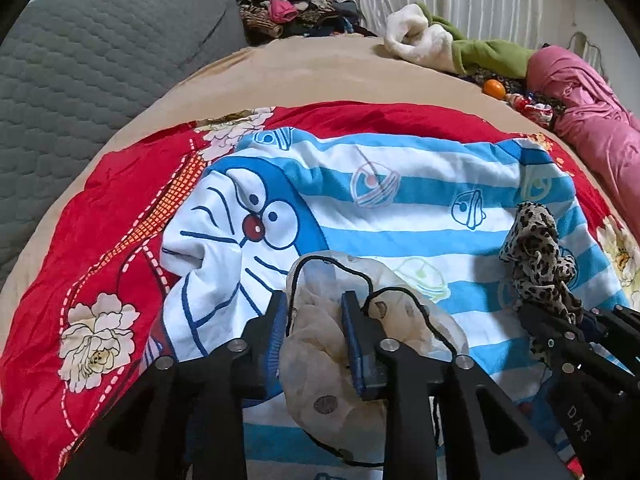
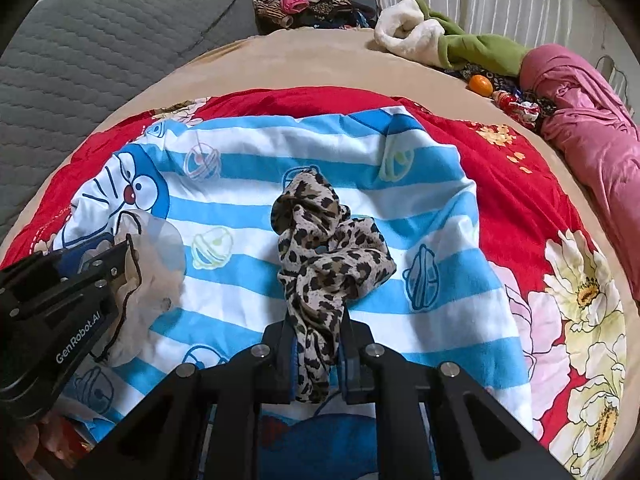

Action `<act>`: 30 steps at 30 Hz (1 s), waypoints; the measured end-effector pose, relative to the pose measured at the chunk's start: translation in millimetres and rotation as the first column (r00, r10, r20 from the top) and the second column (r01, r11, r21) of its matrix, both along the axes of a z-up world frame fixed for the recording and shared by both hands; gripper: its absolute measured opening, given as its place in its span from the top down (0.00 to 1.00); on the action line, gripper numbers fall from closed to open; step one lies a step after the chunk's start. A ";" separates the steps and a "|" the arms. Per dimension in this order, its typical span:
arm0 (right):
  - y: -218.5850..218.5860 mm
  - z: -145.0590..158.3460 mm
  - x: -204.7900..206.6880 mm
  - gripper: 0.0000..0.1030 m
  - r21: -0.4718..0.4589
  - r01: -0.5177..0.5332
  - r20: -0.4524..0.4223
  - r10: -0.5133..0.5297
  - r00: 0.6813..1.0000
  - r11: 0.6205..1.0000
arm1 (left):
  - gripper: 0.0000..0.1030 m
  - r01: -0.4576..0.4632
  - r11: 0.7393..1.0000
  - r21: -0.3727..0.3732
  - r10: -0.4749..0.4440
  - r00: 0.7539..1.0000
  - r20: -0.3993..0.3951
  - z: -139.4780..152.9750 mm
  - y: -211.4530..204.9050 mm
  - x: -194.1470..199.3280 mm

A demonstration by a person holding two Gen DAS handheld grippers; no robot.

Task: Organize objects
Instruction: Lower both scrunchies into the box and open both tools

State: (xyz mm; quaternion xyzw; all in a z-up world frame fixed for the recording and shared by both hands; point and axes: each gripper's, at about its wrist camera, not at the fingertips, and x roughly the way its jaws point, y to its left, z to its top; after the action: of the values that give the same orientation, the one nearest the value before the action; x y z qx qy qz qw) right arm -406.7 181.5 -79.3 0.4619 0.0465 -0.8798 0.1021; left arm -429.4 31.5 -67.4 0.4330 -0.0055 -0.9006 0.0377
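My left gripper is shut on a sheer beige cloth with a black cord edge, held just above a blue-and-white striped cartoon blanket. My right gripper is shut on a leopard-print cloth, which bunches up over the striped blanket. In the left wrist view the leopard cloth and right gripper are at the right. In the right wrist view the left gripper with the sheer cloth is at the left.
A red floral quilt lies under the striped blanket on a tan bed sheet. A grey quilted pillow is at the left. A clothes pile, a white-green garment, a pink cloth and an orange lie at the back.
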 end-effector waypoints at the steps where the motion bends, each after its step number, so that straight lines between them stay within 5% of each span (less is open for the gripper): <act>1: -0.7 -0.4 0.0 0.84 0.004 -0.002 0.002 0.002 1.000 1.000 | 0.64 -0.003 1.000 0.001 0.003 1.000 0.002 -0.4 -1.3 -0.1; 8: -2.0 -3.5 -0.2 0.84 0.026 0.004 0.014 -0.004 1.000 1.000 | 0.44 -0.014 1.000 -0.010 0.014 1.000 0.016 -3.4 -7.2 0.6; 18: -1.6 -0.3 2.6 0.74 0.038 0.010 0.020 -0.011 1.000 0.999 | 0.34 -0.007 1.000 0.012 0.006 0.999 0.043 -2.5 -12.9 7.9; 25: -2.4 6.9 8.1 0.45 0.062 0.024 0.000 -0.024 1.000 0.998 | 0.30 0.012 1.000 -0.018 -0.010 0.997 0.077 1.5 -10.3 14.4; 30: -0.9 11.3 10.9 0.39 0.066 0.031 -0.002 -0.031 1.000 0.997 | 0.27 0.016 1.000 -0.001 -0.016 0.996 0.093 5.9 -11.0 17.1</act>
State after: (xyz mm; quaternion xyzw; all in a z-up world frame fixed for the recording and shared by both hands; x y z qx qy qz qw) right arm -395.8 180.6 -68.0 0.4651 0.0684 -0.8796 0.0731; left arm -412.4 20.5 -61.5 0.4743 -0.0116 -0.8798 0.0308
